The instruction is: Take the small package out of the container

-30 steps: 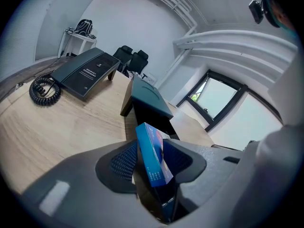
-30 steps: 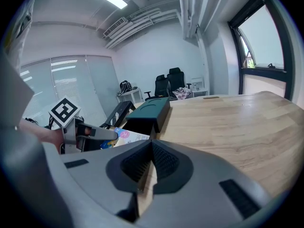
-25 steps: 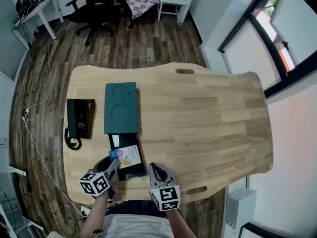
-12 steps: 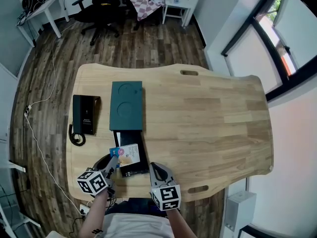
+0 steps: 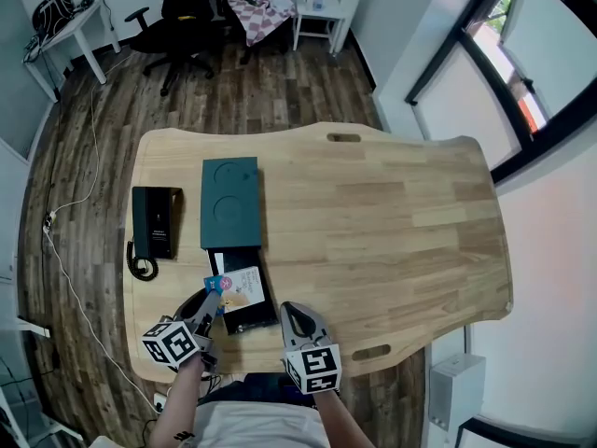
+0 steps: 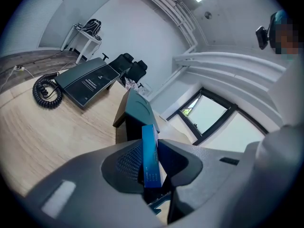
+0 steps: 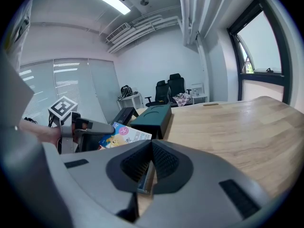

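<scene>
"Head view first: where is the small package?"

"Lower left of the frame, close to the bottom edge of the table [image 5: 392, 213]. The package [image 5: 238, 289] lies over the upper left part of the black container [image 5: 250, 314]. That container sticks out from the lower end of the green box [image 5: 229, 203]. I cannot tell whether the package touches the container."

"What holds it?"

"The left claw [image 5: 213, 299] does, by the package's blue corner. Left gripper view shows its jaws closing, with the package's blue edge upright between them and the pads pressing on it. The right claw [image 5: 297, 317] sits just right of the container with its jaws together."

"Any writing?"

"Only right gripper view shows the printed face, at centre left. It is white with a blue and pink corner and a small cartoon figure. There are lines of print on it, too small to read. The black phone [image 5: 154, 220] has white print on top in left gripper view, also unreadable. Each claw's cube carries black-and-white square markers."

"What else differs between the views?"

"Left gripper view gives only the package's thin edge, plus the phone's coiled cord [image 6: 47, 90] at upper left. Head view shows the container under the package plainly."
</scene>
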`<state>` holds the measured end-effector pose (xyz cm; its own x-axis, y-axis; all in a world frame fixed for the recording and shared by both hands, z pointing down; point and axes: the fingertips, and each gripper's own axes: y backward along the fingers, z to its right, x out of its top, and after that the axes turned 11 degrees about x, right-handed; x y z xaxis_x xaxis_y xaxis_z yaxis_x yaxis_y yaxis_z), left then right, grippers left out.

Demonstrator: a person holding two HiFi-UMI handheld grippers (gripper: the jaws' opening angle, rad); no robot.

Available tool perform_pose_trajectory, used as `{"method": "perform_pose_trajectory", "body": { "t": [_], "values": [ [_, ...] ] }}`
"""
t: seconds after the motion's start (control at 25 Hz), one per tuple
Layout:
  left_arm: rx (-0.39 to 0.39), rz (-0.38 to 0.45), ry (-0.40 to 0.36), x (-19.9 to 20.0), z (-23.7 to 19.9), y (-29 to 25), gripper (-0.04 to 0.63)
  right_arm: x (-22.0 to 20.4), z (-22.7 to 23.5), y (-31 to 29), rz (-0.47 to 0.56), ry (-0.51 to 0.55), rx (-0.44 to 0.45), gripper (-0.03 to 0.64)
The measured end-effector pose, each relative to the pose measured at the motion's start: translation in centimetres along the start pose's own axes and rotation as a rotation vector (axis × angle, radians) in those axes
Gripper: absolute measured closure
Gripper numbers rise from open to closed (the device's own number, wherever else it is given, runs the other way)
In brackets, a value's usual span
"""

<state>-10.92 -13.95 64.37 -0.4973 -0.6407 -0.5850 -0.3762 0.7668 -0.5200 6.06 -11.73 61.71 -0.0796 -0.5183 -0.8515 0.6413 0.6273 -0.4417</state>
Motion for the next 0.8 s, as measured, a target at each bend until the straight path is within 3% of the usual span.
{"method": "perform_pose_trajectory", "body": {
  "t": [0.48,0.8],
  "values": [
    [-0.142,0.029,0.081,2.4,3.9,0.5,0.495,4.3,0.7,1.7,0.101,0.014,-0.051,0.612],
    [-0.206,0.039,0.081,3.2,6.2,1.8,0.495,5.8,1.1,3.2,0.144,0.035,-0.099,0.612]
  ]
}}
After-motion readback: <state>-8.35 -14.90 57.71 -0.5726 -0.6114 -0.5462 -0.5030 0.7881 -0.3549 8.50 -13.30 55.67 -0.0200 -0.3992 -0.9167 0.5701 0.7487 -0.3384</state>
